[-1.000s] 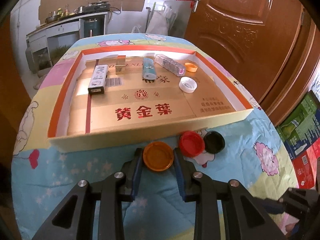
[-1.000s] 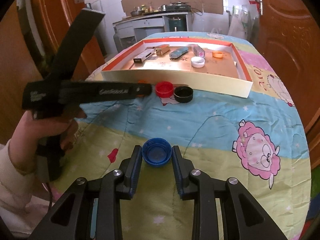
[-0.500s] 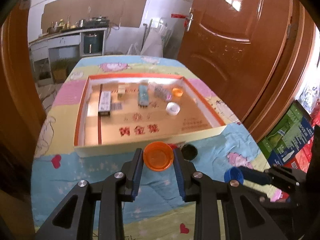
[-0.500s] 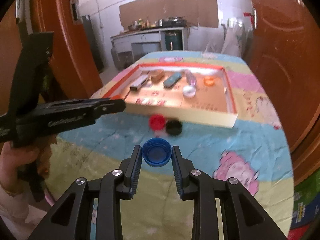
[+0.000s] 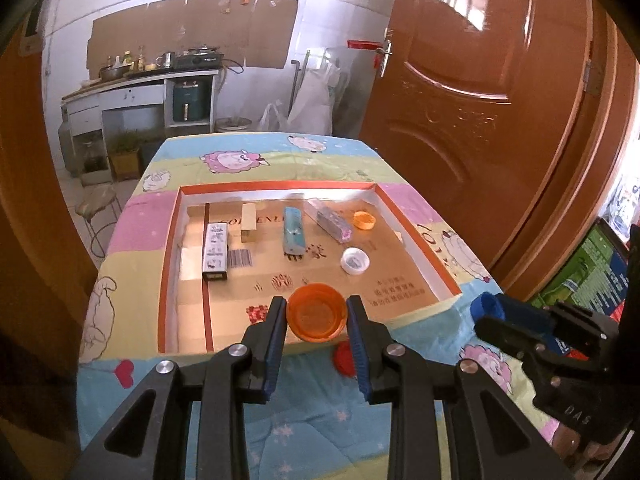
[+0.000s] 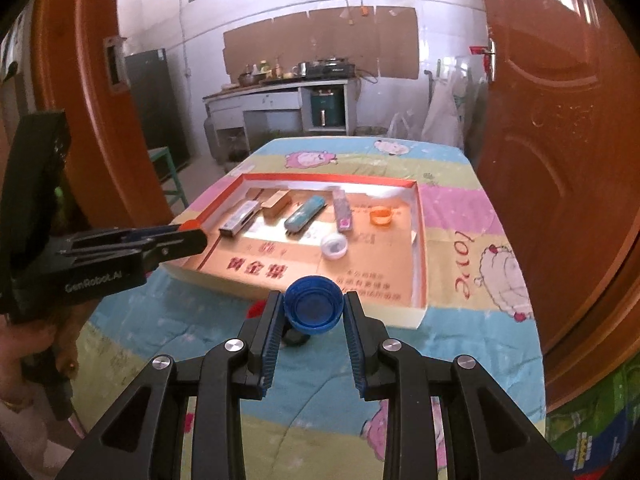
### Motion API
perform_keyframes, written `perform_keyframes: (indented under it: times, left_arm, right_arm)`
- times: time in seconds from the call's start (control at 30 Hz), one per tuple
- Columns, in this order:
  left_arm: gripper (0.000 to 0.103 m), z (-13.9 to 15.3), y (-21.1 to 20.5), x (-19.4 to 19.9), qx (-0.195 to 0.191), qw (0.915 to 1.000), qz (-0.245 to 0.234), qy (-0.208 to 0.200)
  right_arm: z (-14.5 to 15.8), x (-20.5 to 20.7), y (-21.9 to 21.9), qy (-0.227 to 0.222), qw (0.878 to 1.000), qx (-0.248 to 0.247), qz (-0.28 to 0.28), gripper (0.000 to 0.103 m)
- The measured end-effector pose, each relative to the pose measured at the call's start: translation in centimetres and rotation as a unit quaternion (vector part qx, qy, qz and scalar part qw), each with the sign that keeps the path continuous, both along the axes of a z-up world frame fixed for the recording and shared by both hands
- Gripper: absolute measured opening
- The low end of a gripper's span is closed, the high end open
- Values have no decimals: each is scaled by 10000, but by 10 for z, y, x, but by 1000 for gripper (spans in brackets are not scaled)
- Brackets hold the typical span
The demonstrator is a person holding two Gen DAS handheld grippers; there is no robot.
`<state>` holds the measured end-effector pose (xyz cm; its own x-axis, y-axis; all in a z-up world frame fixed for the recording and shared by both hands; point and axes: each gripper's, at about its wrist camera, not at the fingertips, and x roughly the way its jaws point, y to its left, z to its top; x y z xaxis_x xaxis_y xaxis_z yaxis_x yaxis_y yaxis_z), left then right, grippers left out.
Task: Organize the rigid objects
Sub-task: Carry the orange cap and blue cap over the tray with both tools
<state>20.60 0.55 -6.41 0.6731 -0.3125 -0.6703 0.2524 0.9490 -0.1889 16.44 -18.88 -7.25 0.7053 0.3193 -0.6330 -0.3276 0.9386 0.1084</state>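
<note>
My left gripper (image 5: pixel 316 316) is shut on an orange cap (image 5: pixel 317 313) and holds it in the air above the near edge of the shallow cardboard tray (image 5: pixel 416 312). My right gripper (image 6: pixel 313 310) is shut on a blue cap (image 6: pixel 314 307), lifted above the tray's near wall (image 6: pixel 360 312). The tray holds a white cap (image 5: pixel 354 261), a small orange cap (image 5: pixel 364 220), a teal case (image 5: pixel 293 231) and several small boxes. A red cap (image 5: pixel 343 358) lies on the bedcover, partly hidden by my left finger. A black cap (image 6: pixel 296 338) shows under the blue one.
The tray lies on a cartoon-print bedcover (image 5: pixel 248 160). A brown door (image 5: pixel 500 100) stands to the right. A kitchen counter (image 5: pixel 140 84) is at the back. The left gripper also shows in the right wrist view (image 6: pixel 192 236), held by a hand.
Both grippers have risen from the bedcover with their caps and moved forward toward the tray. The red and black caps stayed on the cover.
</note>
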Motion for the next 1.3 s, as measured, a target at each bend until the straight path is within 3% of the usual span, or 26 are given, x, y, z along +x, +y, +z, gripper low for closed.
perform_keyframes:
  times: [0.8, 1.3]
  left_arm:
    - [31, -40, 2, 88, 255, 9981, 278, 496]
    - [31, -58, 2, 118, 435, 9963, 325, 665]
  right_arm:
    - [-26, 106, -16, 234, 9997, -60, -62, 31]
    - [-49, 148, -13, 445, 9988, -211, 30, 31]
